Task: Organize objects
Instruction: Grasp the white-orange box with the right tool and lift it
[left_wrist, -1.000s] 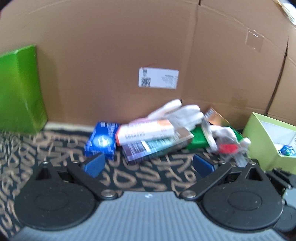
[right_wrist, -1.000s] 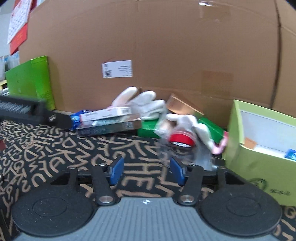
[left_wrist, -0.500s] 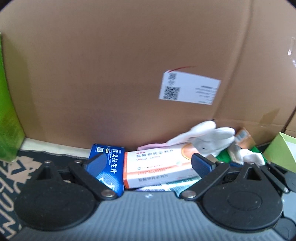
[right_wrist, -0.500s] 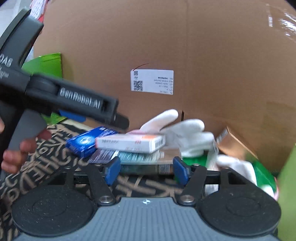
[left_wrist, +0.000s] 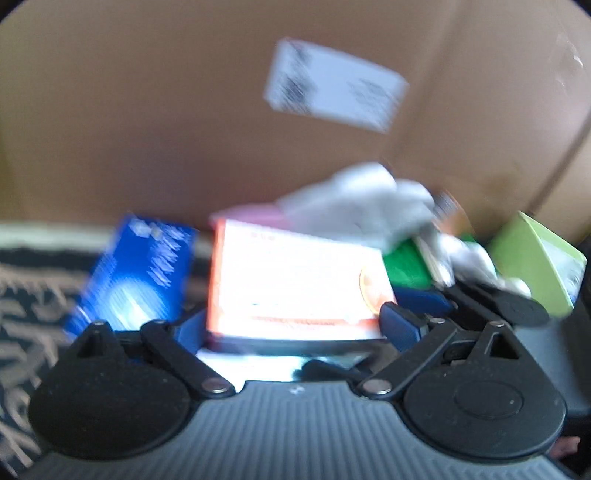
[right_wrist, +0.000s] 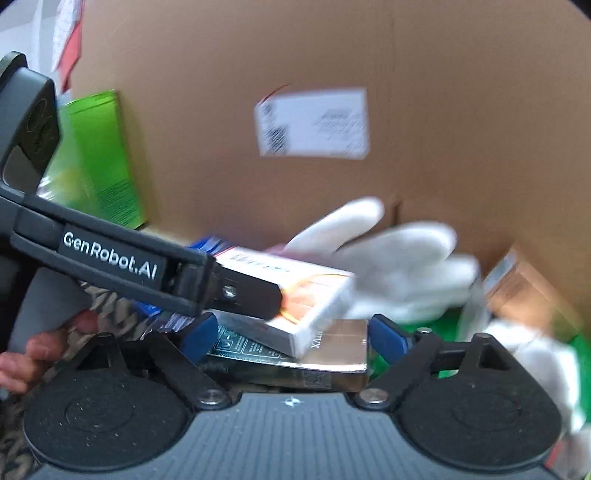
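Note:
A pile of boxes lies against the cardboard wall. My left gripper (left_wrist: 295, 326) is open, and the white-and-orange box (left_wrist: 291, 284) sits between its blue pads, close to both. That box (right_wrist: 306, 295) rests on a dark box with a silver end (right_wrist: 325, 354). My right gripper (right_wrist: 293, 336) straddles the dark box with its jaws opening, and the pads are not pressing on it. One finger of the left gripper (right_wrist: 243, 293) lies along the white box's side. A blue box (left_wrist: 136, 273) lies to the left and a white glove (left_wrist: 362, 206) behind.
The cardboard wall with a white label (right_wrist: 314, 125) stands close behind the pile. A tall green box (right_wrist: 99, 162) stands at the left and an open lime box (left_wrist: 535, 258) at the right. A green packet (left_wrist: 406, 266) lies under the glove. A hand (right_wrist: 22, 354) holds the left gripper's handle.
Both grippers have come forward onto the pile. The left one now has the white-and-orange box between its fingers. The right one's jaws have widened and moved left around the dark box.

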